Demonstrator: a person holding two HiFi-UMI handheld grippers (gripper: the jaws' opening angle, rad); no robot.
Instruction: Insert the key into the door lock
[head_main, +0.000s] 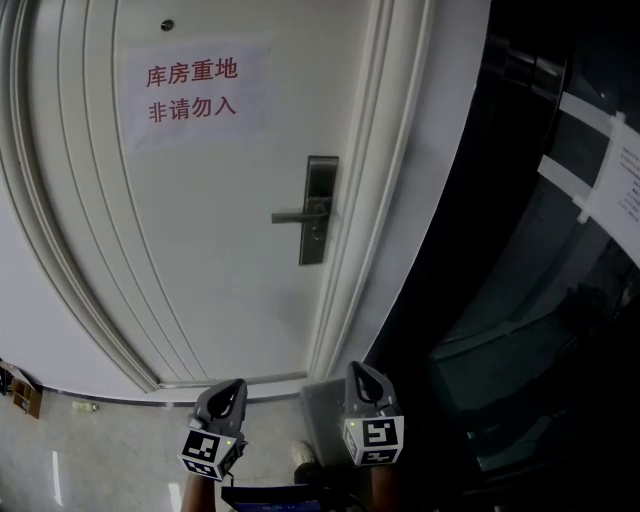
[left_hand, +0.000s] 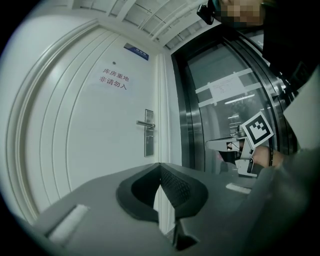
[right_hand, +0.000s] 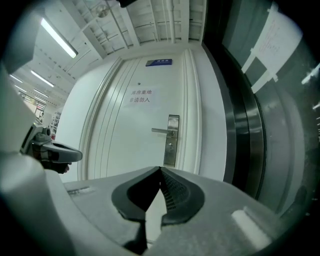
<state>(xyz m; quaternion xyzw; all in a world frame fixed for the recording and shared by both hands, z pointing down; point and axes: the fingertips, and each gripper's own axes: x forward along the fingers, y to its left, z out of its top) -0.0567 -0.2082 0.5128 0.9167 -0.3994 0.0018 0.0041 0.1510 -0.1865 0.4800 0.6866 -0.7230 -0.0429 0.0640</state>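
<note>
Door lock (head_main: 318, 210); left hand-held gripper (head_main: 236, 384), right hand-held gripper (head_main: 358, 368) pressed together, seemingly empty; plaque (right_hand: 159, 62): gripper views only.

Bright strip lights (right_hand: 59, 38) hang over a pale floor (head_main: 100, 460) and seemingly glass wall (head_main: 540, 330).

**Both grippers low and side by side, jaws closed**

In the head view the left gripper (head_main: 236, 386) and right gripper (head_main: 357, 370) sit at bottom centre, tips pointing up the frame. Their forearms (head_main: 204, 492) are cut off by the lower edge. In its own view the left gripper (left_hand: 160, 166) has its pads meeting at the tip, with nothing seen between them. The right gripper (right_hand: 160, 169) looks the same. Each view catches the other gripper at its side edge.
</note>
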